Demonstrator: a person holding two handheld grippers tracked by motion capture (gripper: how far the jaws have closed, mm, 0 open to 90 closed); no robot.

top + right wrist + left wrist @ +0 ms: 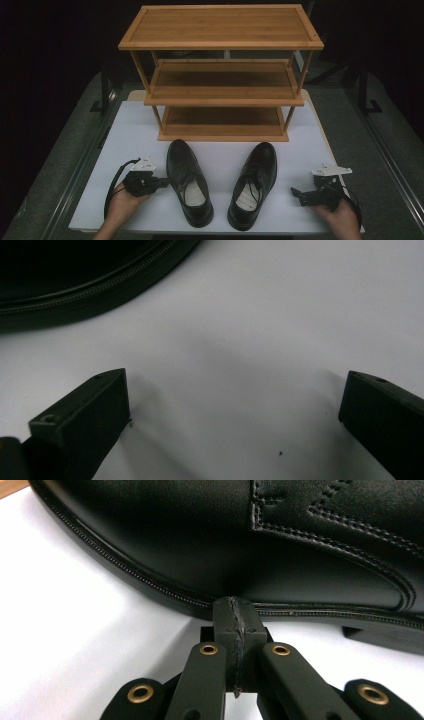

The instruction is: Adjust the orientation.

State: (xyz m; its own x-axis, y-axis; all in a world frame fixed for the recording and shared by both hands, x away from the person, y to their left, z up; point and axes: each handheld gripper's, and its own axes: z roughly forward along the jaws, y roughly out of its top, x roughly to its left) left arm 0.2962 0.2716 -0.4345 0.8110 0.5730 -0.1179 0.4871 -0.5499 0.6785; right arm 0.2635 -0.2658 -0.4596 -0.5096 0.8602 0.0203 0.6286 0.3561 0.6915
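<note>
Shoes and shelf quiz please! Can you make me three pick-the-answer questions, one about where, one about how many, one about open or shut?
1. Where are the shoes?
A. on the top shelf
B. on the white table in front of the rack
C. on the floor

2. How many shelves does the wooden rack have?
A. three
B. five
C. one

3. How are the left gripper jaws?
A. wide apart
B. holding a shoe
C. pressed shut

Answers: 1 B, both stand on the table; 2 A, three boards are stacked; 3 C, no gap shows.
</note>
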